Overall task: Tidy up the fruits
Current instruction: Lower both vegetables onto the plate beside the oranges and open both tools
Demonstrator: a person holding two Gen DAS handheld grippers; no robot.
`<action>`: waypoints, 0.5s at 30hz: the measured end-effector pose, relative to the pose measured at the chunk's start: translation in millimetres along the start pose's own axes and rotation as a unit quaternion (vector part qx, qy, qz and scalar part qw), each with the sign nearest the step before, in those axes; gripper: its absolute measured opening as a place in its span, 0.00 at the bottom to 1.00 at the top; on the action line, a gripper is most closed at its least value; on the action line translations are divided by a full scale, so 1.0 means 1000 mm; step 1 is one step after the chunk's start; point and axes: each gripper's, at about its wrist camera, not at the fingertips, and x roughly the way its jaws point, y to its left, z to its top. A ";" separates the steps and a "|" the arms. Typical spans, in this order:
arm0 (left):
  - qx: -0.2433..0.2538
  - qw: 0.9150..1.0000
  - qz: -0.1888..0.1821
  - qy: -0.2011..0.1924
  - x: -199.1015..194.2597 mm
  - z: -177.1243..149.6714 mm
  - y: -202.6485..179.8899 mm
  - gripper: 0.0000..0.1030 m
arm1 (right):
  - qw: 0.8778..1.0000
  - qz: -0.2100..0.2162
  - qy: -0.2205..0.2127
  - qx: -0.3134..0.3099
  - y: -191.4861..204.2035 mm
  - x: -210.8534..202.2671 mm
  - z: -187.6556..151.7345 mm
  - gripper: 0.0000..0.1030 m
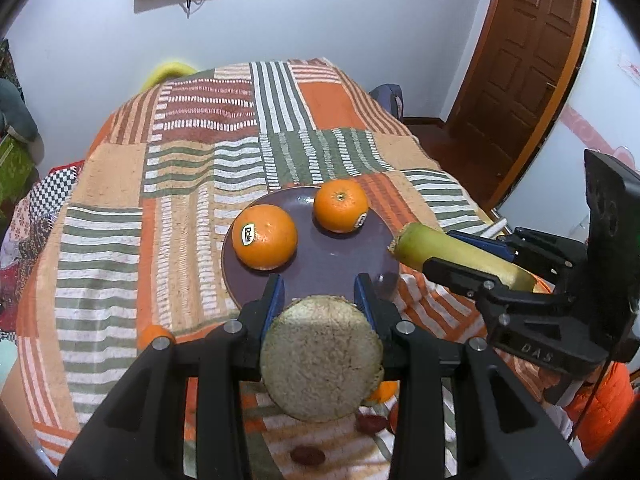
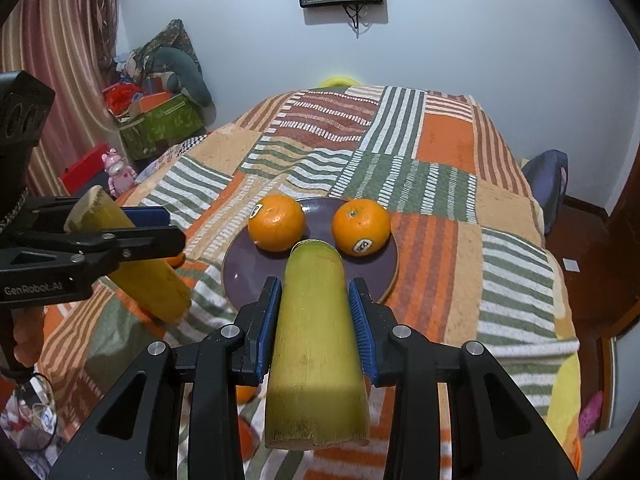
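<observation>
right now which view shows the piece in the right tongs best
The right wrist view: the cane piece fills the centre, its full length clamped between the right tongs. The left wrist view shows it sideways at the right edge, partly hidden by the tongs' fingers.

home bedroom: blanketed bed [image 1: 192,184], door [image 1: 520,60]

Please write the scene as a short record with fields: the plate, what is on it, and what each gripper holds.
plate: purple plate on the striped patchwork cloth
on plate: two oranges, each with a sticker
left gripper: jaws shut on a sugarcane piece
right gripper: jaws shut on another sugarcane piece
both pieces: held above the cloth, near the plate
</observation>
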 end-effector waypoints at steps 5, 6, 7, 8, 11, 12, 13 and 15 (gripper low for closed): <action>0.005 1.000 0.006 0.021 0.031 0.006 0.004 0.35 | 1.000 0.004 0.013 -0.001 -0.003 0.021 0.003 0.31; 0.006 1.000 0.007 0.024 0.036 0.007 0.005 0.35 | 1.000 0.005 0.015 -0.001 -0.004 0.023 0.002 0.31; 0.007 1.000 0.007 0.026 0.040 0.008 0.005 0.35 | 1.000 0.007 0.016 -0.001 -0.004 0.026 0.002 0.31; 0.009 1.000 0.007 0.029 0.045 0.009 0.005 0.35 | 1.000 0.008 0.018 -0.002 -0.004 0.030 0.002 0.31; 0.015 0.999 0.009 0.037 0.057 0.012 0.004 0.35 | 1.000 0.011 0.022 -0.004 -0.007 0.039 0.001 0.31; 0.017 0.999 0.010 0.038 0.061 0.013 0.003 0.35 | 1.000 0.012 0.023 -0.004 -0.008 0.042 0.002 0.31; 0.018 0.999 0.011 0.039 0.063 0.014 0.002 0.35 | 1.000 0.013 0.024 -0.005 -0.009 0.045 0.003 0.30; 0.023 0.999 0.013 0.038 0.067 0.017 0.001 0.35 | 1.000 0.018 0.023 -0.006 -0.010 0.049 0.005 0.30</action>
